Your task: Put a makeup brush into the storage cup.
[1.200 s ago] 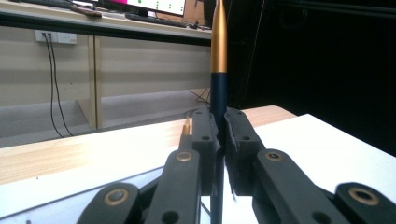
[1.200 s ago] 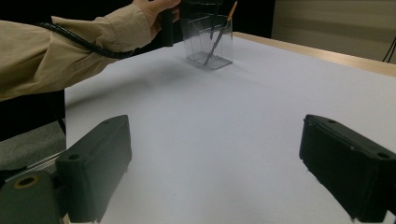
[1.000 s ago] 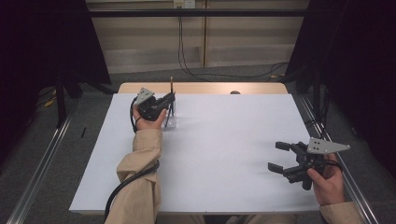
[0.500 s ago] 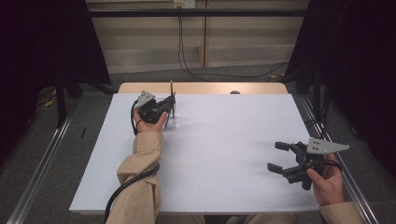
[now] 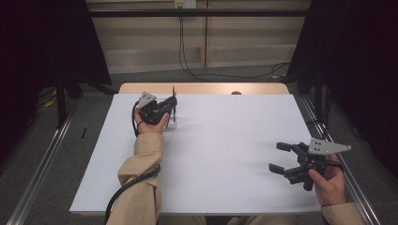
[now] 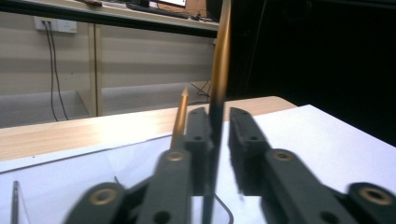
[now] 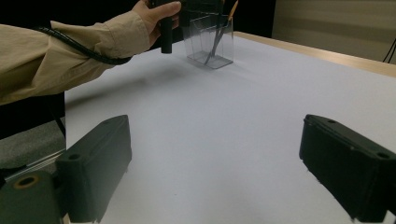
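A clear plastic holder (image 5: 173,121) stands at the table's far left and also appears in the right gripper view (image 7: 210,42), with thin pens leaning inside it. My left gripper (image 5: 172,104) hovers right over the holder. A gold and black pen (image 6: 219,70) stands upright between its jaws. The jaws have just been opening, and a slit of light separates the pen from the right pad. A second gold pen (image 6: 180,116) leans just behind. My right gripper (image 5: 278,157) rests low at the near right, jaws wide apart and empty (image 7: 215,154).
A white sheet (image 5: 225,154) covers most of the wooden table (image 5: 206,88). A small dark object (image 5: 236,93) sits at the far edge. Cables run across the floor beyond, dark curtains hang at both sides, and metal rails flank the table.
The pen's top at the left gripper stands slightly lower than before. Both hands keep their places.
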`<state>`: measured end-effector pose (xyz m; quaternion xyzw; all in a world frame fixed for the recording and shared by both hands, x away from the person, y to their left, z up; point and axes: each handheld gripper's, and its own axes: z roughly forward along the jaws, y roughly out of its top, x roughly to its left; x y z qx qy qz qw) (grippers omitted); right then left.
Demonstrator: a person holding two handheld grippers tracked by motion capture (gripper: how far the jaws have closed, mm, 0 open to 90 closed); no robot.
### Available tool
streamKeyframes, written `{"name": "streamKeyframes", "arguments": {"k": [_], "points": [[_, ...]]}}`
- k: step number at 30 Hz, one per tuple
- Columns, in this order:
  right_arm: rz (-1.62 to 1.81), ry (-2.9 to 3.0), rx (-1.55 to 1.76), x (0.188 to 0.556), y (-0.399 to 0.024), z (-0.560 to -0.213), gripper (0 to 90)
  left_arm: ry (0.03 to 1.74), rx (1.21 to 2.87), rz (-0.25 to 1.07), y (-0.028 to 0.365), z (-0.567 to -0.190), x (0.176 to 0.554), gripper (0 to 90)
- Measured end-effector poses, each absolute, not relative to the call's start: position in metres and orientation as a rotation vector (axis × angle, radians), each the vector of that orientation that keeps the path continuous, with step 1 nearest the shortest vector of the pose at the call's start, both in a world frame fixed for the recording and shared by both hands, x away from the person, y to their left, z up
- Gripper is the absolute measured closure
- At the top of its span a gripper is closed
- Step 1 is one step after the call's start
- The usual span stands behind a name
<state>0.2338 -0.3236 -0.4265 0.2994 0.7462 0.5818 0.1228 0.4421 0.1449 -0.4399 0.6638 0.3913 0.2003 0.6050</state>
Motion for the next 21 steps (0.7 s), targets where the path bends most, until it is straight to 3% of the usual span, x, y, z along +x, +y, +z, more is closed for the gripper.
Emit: {"name": "streamKeyframes", "arguments": {"k": [2, 8, 14, 21], "points": [[1.699, 2.176, 0.870, 0.234, -0.324, -0.426, 9.1, 0.910, 1.512, 0.469, 0.146, -0.438, 0.441, 62.8], [1.696, 2.176, 0.869, 0.233, -0.323, -0.426, 9.1, 0.888, 1.531, 0.479, 0.151, -0.429, 0.436, 51.5], [1.691, 2.183, 0.861, 0.233, -0.320, -0.425, 9.1, 0.900, 1.530, 0.450, 0.157, -0.427, 0.432, 33.6], [1.685, 2.186, 0.858, 0.233, -0.318, -0.424, 9.1, 0.897, 1.536, 0.388, 0.161, -0.422, 0.425, 23.3]]}}
